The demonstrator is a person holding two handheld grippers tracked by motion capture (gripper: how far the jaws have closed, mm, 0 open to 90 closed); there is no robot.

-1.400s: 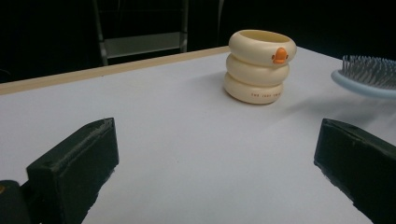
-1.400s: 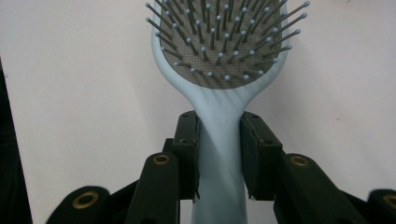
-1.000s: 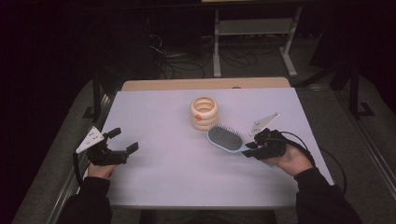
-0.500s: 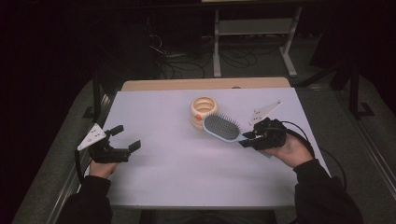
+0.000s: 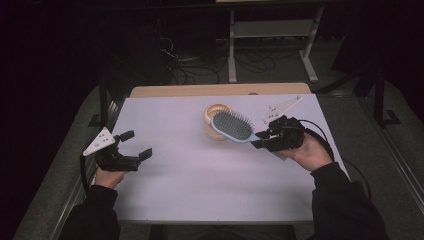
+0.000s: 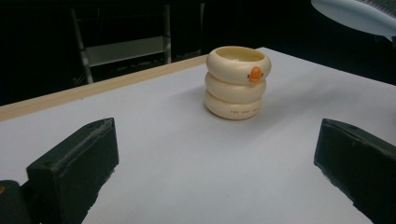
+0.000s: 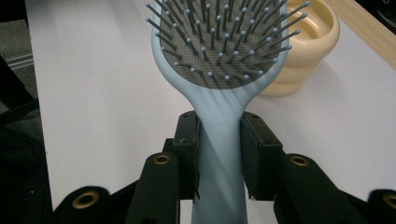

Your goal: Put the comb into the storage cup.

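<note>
My right gripper [image 5: 264,139] clamps the hairbrush [image 5: 232,126] by its handle, bristles up, holding its head clear above the ringed cup [image 5: 216,122]. My left gripper [image 5: 131,146] rests on the table [image 5: 200,185], jaws spread, empty.

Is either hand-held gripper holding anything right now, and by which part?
The right hand-held gripper clamps the blue hairbrush by its handle. The left hand-held gripper is open, holding nothing.
</note>
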